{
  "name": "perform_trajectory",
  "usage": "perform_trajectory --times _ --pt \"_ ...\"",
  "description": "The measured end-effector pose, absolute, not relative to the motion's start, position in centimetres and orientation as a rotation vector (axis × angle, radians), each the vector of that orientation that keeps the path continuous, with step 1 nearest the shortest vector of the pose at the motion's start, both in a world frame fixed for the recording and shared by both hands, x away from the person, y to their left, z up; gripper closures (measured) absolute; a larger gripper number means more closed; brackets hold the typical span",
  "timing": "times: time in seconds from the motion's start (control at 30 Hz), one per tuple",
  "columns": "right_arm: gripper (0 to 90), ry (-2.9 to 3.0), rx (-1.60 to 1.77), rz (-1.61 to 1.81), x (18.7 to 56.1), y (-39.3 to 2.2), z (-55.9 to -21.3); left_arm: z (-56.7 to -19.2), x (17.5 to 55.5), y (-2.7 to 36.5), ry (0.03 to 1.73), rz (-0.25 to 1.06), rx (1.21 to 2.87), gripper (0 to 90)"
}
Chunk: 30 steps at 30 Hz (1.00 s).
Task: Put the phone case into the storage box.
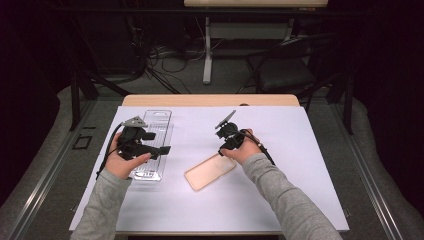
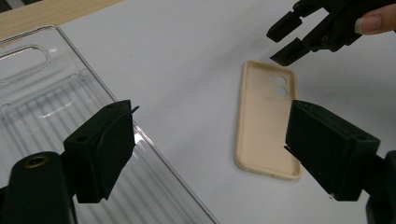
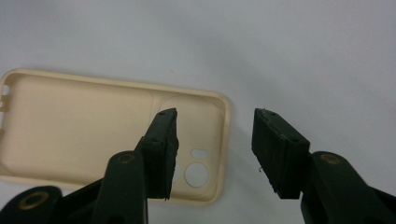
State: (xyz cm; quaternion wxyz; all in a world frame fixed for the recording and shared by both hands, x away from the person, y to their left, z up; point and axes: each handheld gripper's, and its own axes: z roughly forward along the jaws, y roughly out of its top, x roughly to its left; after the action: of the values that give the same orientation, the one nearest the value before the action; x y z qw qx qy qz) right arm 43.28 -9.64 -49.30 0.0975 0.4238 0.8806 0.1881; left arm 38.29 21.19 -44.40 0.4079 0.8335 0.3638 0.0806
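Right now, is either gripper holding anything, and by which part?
Nothing is held. The right gripper straddles the camera-end rim of the beige phone case, pads not pressing. The left gripper is open above the clear tray.

Between the clear tray (image 1: 150,145) on the left and the phone case (image 1: 210,171) near the middle, a strip of bare white sheet (image 1: 280,200) lies open. Right of the case the sheet is bare to its edge; the case's raised rim alone stands there
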Motion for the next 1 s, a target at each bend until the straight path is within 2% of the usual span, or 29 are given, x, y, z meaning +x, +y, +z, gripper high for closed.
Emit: perform_trajectory --times 0.33,0.97,1.0 --pt "63.2 2.652 1.307 0.498 43.8 -9.9 -49.6 -44.5 38.3 21.5 0.927 0.199 2.100 15.9" --pt "64.4 2.653 1.442 0.302 44.2 -9.3 -51.1 -44.6 38.4 21.8 0.940 0.191 2.092 15.9" --pt "65.1 2.619 1.441 0.415 44.2 -9.4 -51.8 -44.6 38.4 21.8 0.939 0.189 2.092 15.9"
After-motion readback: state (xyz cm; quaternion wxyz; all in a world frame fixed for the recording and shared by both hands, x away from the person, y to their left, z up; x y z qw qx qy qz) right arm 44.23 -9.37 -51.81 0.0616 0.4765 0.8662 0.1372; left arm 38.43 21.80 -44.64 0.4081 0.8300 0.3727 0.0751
